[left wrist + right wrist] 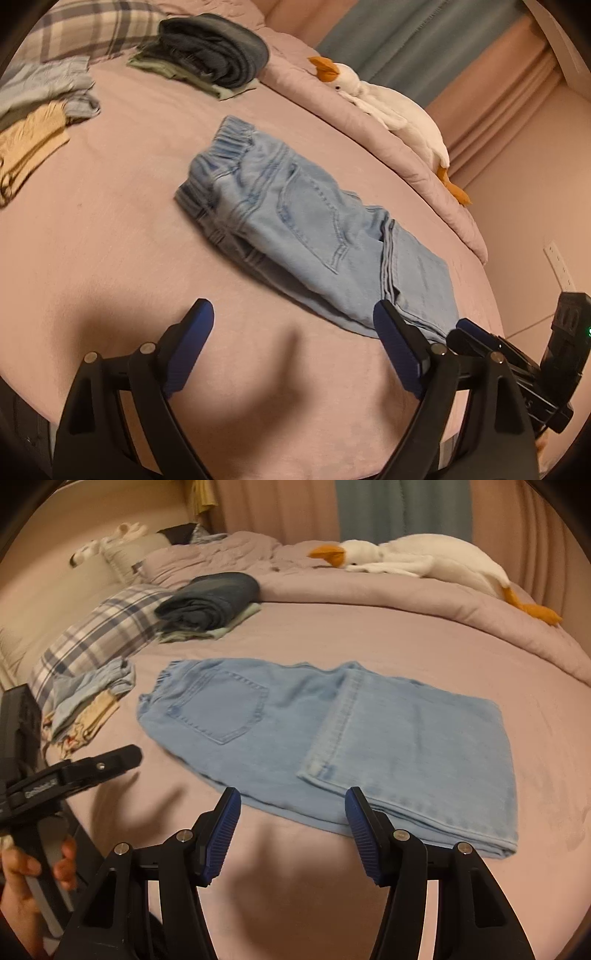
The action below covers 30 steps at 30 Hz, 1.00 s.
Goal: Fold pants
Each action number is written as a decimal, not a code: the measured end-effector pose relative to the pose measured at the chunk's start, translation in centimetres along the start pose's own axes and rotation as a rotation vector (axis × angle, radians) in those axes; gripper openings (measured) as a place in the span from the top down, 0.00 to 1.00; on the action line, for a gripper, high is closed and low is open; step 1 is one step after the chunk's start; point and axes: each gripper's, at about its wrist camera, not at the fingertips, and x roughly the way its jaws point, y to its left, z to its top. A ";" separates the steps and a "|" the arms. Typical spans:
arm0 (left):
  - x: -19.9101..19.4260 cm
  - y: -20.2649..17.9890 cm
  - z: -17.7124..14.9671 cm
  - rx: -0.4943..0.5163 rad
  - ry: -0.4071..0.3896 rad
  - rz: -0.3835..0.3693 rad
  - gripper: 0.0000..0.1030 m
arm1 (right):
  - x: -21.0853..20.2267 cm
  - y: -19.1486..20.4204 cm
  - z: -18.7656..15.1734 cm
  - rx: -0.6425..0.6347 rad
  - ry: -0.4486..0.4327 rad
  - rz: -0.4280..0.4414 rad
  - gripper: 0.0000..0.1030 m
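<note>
Light-blue pants (325,738) lie folded on the pink bed sheet (369,635), leg hems doubled back over the seat. The right gripper (291,812), jaws spread and empty, hovers just short of the pants' near edge; bare sheet lies beneath it. The left gripper (293,325), likewise spread and empty, sits off the fold's near corner, waistband farthest away. Beyond the pants: a stack of folded clothes (207,602) and a plush goose (424,561).
</note>
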 end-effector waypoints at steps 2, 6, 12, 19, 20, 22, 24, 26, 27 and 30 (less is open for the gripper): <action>0.1 0.5 0.1 -0.013 -0.005 0.003 0.14 | 0.2 0.4 0.1 -0.003 0.005 0.010 0.43; 0.5 1.2 0.6 -0.043 -0.017 0.007 0.14 | 0.6 1.2 0.3 -0.011 0.017 0.009 0.43; 1.2 2.0 1.4 -0.088 -0.021 0.004 0.14 | 0.6 1.5 0.5 -0.020 0.026 0.002 0.43; 2.5 3.4 2.0 -0.153 0.007 0.013 0.14 | 1.1 2.3 1.2 -0.030 0.031 -0.026 0.43; 2.6 3.5 2.1 -0.152 0.002 0.013 0.14 | 1.2 2.3 1.3 -0.028 0.032 -0.027 0.43; 2.8 3.5 2.4 -0.157 0.001 0.017 0.13 | 1.5 2.5 1.6 -0.024 0.034 -0.026 0.43; 3.2 3.5 2.8 -0.162 0.000 0.012 0.11 | 1.8 2.8 1.9 -0.031 0.037 -0.027 0.43; 3.6 3.4 3.3 -0.157 0.000 0.014 0.10 | 2.0 3.2 2.2 -0.042 0.037 -0.031 0.43; 3.9 3.4 3.6 -0.149 -0.001 0.017 0.10 | 2.1 3.3 2.3 -0.046 0.036 -0.031 0.43; 4.7 3.3 4.4 -0.137 0.000 0.018 0.10 | 2.4 3.4 2.6 -0.047 0.041 -0.029 0.43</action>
